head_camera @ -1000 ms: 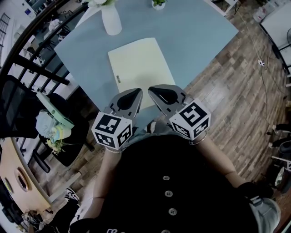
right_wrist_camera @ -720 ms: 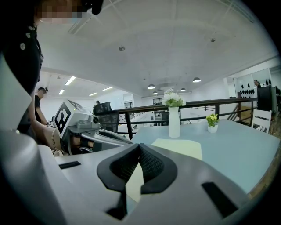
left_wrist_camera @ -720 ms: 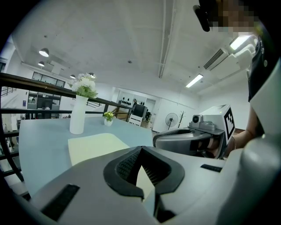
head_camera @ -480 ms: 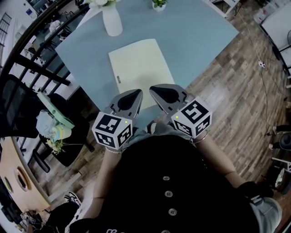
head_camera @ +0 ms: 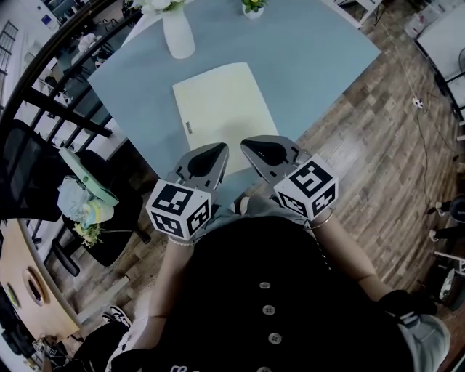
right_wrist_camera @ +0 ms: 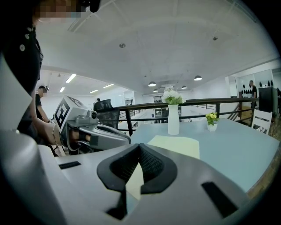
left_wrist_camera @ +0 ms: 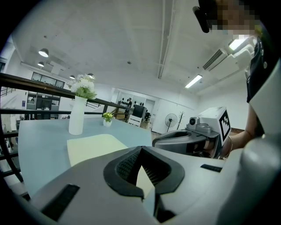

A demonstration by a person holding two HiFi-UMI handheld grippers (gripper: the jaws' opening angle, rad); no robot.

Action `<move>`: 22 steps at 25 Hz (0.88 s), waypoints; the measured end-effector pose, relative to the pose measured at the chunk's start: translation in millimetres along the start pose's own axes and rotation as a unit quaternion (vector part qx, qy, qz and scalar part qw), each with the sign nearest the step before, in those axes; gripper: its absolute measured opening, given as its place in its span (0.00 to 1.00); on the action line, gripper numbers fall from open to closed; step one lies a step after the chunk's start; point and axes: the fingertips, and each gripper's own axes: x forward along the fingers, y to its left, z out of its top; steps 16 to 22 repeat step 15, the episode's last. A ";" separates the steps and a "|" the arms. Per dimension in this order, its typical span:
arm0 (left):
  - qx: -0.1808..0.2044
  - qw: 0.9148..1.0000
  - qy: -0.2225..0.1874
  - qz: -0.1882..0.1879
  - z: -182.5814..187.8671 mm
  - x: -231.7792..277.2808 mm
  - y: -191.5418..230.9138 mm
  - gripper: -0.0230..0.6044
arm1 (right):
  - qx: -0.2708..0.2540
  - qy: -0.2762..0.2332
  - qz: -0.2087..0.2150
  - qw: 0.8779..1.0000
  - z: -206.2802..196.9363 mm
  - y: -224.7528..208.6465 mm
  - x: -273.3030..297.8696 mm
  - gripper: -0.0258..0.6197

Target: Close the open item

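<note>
Folder [head_camera: 221, 116] flat on table [head_camera: 320, 58], long axis toward vase [head_camera: 178, 33], left tool [head_camera: 220, 148] and right tool [head_camera: 245, 144] clenched, empty

A pale blue-grey table [head_camera: 312, 43] stands on wood-plank flooring [head_camera: 378, 145]. A flat, pale yellow folder [head_camera: 221, 109] lies on it, reaching from the middle towards the near corner, with a small tab on its left side. A white vase [head_camera: 178, 33] of flowers stands near the left edge, and a small potted plant [head_camera: 253, 7] sits by the far edge.
</note>
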 end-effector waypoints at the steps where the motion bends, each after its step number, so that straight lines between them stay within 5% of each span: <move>1: 0.000 1.000 0.001 0.000 -0.5 0.3 -0.1 0.06 | -0.001 0.001 -0.001 1.000 -0.6 -0.7 -0.3 0.04; 22: 0.003 1.000 0.005 0.006 0.7 4.8 3.0 0.06 | 0.000 -0.001 0.003 1.000 0.5 -0.8 5.2 0.04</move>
